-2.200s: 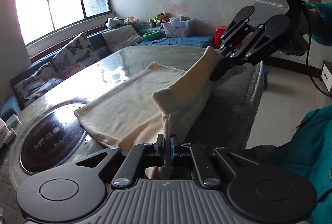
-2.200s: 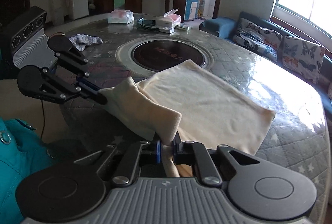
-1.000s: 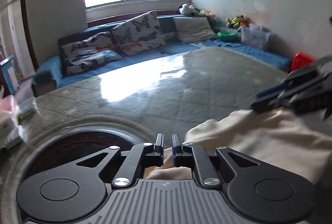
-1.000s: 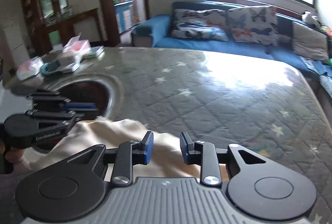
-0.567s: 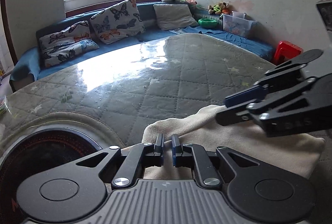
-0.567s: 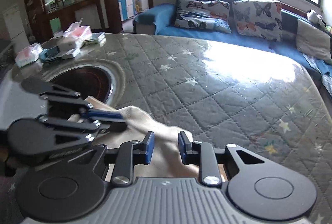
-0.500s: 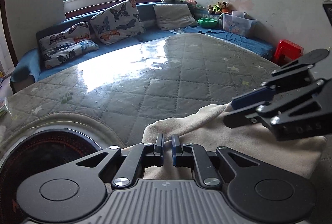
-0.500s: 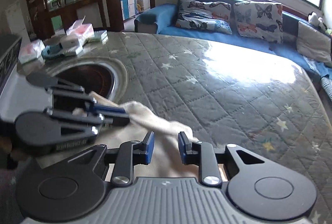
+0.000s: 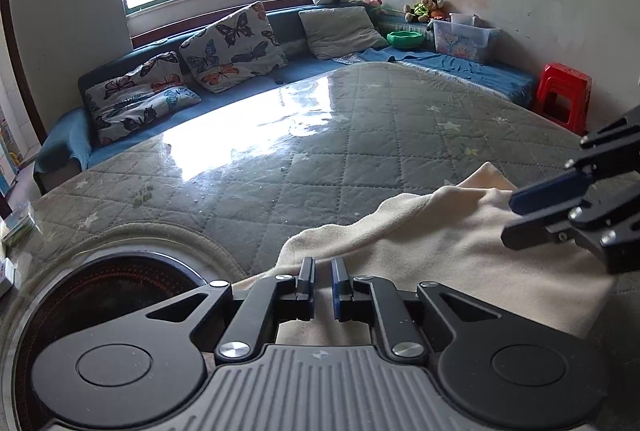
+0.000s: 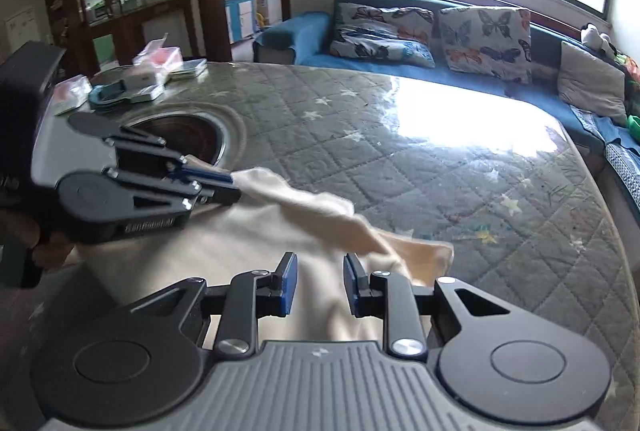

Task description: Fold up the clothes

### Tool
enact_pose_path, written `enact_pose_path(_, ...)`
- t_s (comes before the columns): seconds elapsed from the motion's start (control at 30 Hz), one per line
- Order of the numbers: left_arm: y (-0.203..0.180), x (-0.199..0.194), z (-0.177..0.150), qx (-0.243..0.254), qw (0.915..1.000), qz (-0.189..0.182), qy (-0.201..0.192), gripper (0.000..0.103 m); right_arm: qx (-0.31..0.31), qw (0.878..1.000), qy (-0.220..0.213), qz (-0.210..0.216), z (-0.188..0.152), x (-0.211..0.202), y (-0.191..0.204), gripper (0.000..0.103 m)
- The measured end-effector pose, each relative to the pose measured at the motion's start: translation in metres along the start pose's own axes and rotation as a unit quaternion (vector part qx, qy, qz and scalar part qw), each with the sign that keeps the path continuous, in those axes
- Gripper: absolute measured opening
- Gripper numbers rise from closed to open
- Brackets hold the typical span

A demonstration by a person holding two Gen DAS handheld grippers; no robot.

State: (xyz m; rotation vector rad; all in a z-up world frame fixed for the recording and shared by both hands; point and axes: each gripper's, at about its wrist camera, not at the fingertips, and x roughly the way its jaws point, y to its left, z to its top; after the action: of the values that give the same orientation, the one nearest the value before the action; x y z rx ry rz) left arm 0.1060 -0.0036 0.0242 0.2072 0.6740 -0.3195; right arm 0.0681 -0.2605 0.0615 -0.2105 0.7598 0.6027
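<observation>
A cream cloth [image 9: 460, 251] lies folded over on the quilted grey table [image 9: 360, 135]; it also shows in the right wrist view [image 10: 256, 251]. My left gripper [image 9: 322, 273] sits low over the cloth's near corner, jaws slightly apart with nothing between them. In the right wrist view the left gripper [image 10: 230, 187] is at the left, just off the cloth's raised edge. My right gripper [image 10: 318, 271] is open above the cloth, empty. It shows at the right of the left wrist view [image 9: 516, 219], over the cloth's far edge.
A round dark inset hob [image 9: 100, 291] is set in the table beside the cloth. Tissue packs and boxes [image 10: 136, 79] lie at the table's far left. A blue sofa with butterfly cushions [image 10: 432, 27] runs along the window wall. A red stool [image 9: 564, 91] stands by the table.
Both grippers carried the cloth edge forward across the table and laid it down. The right gripper opened first, then the left let go. The right gripper has since drawn back to the right.
</observation>
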Motion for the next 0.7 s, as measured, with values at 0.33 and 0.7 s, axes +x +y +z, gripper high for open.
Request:
enact_pose_path(0.33,-0.012,-0.064,-0.034,0.002,0.9995,-0.013,-0.030,0.011,0.008,0.999,-0.021,-0.025,-0.032,-0.032,-0.002,0.024)
enact_pose_path(0.7,-0.029,-0.064,-0.062,-0.010,0.9987,-0.049,-0.012,0.009,-0.019,0.999,0.005,-0.028,-0.066,-0.035,0.009,0.024)
